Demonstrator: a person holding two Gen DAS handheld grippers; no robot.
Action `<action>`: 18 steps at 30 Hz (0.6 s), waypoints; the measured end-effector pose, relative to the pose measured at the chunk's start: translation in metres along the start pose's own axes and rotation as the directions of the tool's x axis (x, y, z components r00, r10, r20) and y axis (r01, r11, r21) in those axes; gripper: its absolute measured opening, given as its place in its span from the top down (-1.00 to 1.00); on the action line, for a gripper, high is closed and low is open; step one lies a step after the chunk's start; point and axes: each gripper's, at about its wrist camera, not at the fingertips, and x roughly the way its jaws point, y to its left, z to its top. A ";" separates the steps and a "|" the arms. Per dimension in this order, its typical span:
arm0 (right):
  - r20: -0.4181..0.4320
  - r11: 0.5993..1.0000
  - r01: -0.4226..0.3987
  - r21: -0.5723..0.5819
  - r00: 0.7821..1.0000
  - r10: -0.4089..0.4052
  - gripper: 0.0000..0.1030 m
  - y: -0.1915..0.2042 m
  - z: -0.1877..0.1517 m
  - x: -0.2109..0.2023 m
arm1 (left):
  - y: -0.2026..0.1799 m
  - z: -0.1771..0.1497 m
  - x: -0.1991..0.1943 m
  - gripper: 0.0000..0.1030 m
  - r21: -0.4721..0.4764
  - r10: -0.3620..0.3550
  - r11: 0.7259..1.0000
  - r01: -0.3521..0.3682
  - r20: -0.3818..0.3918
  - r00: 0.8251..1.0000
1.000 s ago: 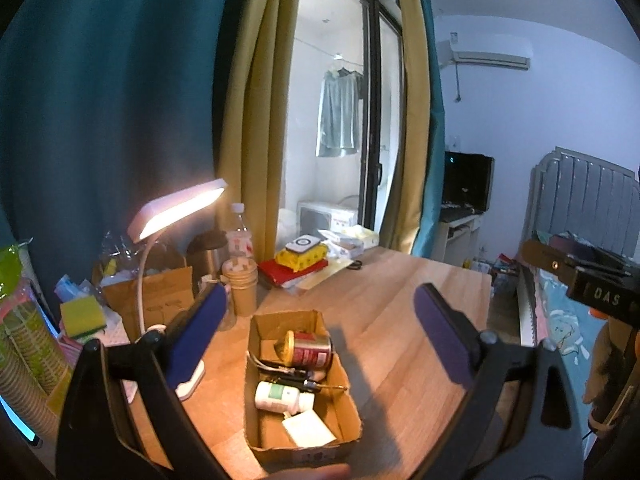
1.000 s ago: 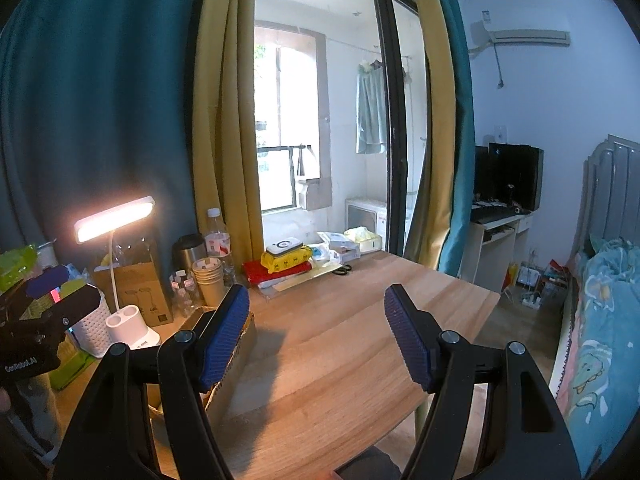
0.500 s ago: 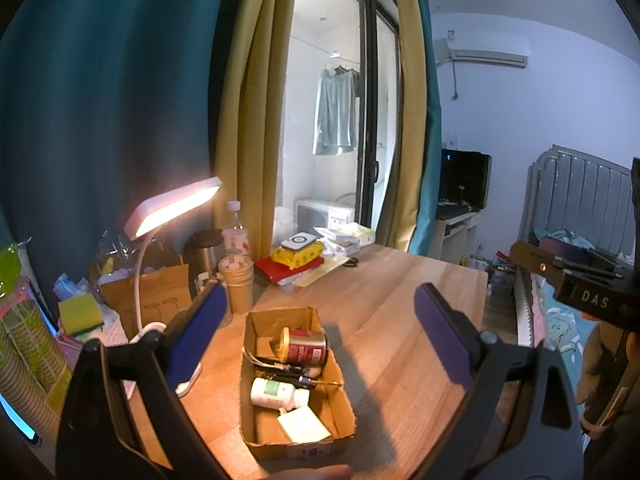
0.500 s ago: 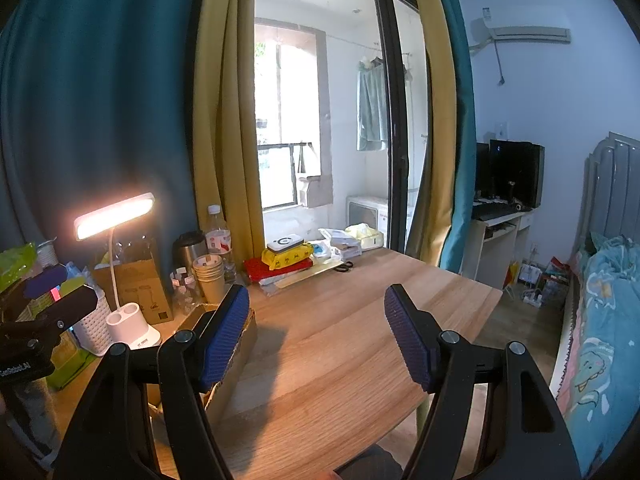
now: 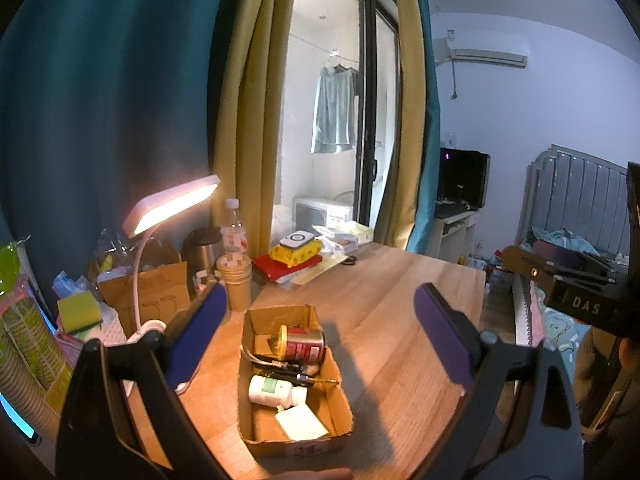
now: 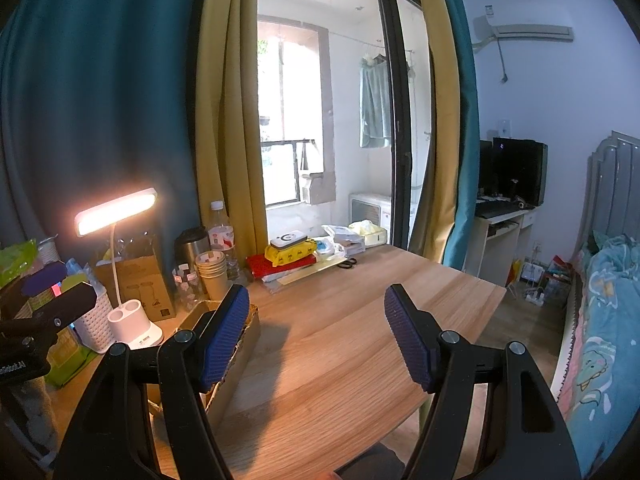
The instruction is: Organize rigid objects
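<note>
Both grippers hang wide, nothing between their pads: left gripper (image 5: 320, 336) above the cardboard box (image 5: 338, 436), right gripper (image 6: 316, 332) over bare table (image 6: 344, 352). Red can (image 5: 306, 345) lies far in the box, white bottle (image 5: 276, 391) nearer.

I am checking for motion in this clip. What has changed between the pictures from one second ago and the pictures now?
Nothing has visibly changed. The left gripper and the right gripper both stay open and empty, and neither took hold of anything. The cardboard box keeps its place on the table, with the red can and the white bottle still lying inside.
</note>
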 end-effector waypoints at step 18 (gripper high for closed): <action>-0.004 1.000 -0.008 -0.001 1.000 0.008 -0.43 0.005 -0.006 0.003 | -0.001 0.000 -0.004 -0.86 0.010 0.020 1.000 -0.020 0.018 1.000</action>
